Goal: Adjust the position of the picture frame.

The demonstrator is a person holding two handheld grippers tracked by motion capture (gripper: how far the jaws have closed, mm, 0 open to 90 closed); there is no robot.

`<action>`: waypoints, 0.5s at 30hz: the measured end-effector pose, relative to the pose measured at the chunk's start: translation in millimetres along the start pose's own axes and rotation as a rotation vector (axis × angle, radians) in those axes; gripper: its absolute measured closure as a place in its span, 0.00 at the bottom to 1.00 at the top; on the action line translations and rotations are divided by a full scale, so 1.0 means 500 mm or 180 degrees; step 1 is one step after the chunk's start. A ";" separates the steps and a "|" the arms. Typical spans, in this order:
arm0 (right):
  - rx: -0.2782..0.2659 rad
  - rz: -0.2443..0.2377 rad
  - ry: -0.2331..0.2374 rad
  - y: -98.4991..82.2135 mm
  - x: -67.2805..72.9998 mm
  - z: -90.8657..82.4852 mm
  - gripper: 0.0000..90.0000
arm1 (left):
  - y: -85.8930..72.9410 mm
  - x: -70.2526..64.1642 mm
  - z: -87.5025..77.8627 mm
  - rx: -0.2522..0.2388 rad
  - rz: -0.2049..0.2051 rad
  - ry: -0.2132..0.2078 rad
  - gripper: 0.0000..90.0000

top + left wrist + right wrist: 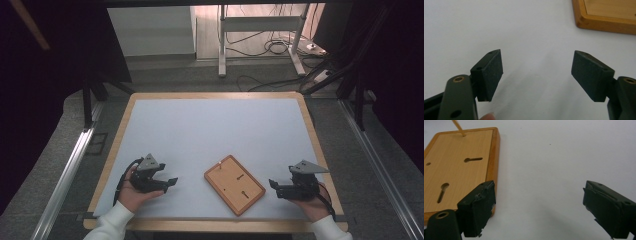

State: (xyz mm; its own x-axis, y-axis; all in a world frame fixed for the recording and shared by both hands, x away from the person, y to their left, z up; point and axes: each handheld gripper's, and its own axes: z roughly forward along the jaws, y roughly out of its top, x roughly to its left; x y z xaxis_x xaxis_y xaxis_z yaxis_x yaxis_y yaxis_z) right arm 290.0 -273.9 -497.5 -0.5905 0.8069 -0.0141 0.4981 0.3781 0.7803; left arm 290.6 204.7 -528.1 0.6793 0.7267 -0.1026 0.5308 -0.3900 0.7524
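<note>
At the near edge of the table [116,140], two hands come in from the bottom, one gripper in each. The left hand [134,192] at about seven o'clock carries the left gripper [171,181], pointing toward three o'clock, jaws spread wide with nothing between them. In the left gripper view both black pads [491,72] stand well apart over bare white surface, and a fingertip [487,116] peeks in at the bottom edge. The right hand [315,200] at about five o'clock carries the right gripper [273,186], aimed toward nine o'clock, also released, jaws apart and empty.

Between the two grippers, at six o'clock, lies one wooden board [234,184], flat on the white surface and turned at a slant, apart from both grippers. In the right gripper view it shows two keyhole slots [473,159], one small round hole [428,163] and one thin wooden stick [458,128] rising from its far corner.

Beyond the table, toward twelve o'clock, stands one white metal frame [260,25] on the floor, with loose black cables [272,47] around its feet.
</note>
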 end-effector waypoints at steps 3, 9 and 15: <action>-0.0027 -0.0041 0.0057 -0.003 0.001 0.002 0.14 | 0.004 0.001 0.005 0.0010 -0.0022 -0.0023 0.27; -0.0023 -0.0058 0.0057 -0.010 0.007 -0.001 0.15 | 0.014 -0.007 0.002 -0.0005 0.0038 -0.0055 0.28; 0.0008 -0.0042 0.0034 -0.011 0.008 -0.003 0.15 | 0.014 -0.008 0.000 -0.0005 0.0032 -0.0068 0.29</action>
State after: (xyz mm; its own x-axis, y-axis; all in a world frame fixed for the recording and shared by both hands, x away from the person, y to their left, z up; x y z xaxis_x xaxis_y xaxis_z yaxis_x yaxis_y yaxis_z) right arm 283.9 -273.5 -500.9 -0.6037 0.7970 -0.0177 0.4918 0.3897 0.7786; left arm 291.6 199.3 -522.4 0.6954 0.7103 -0.1089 0.5230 -0.3963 0.7546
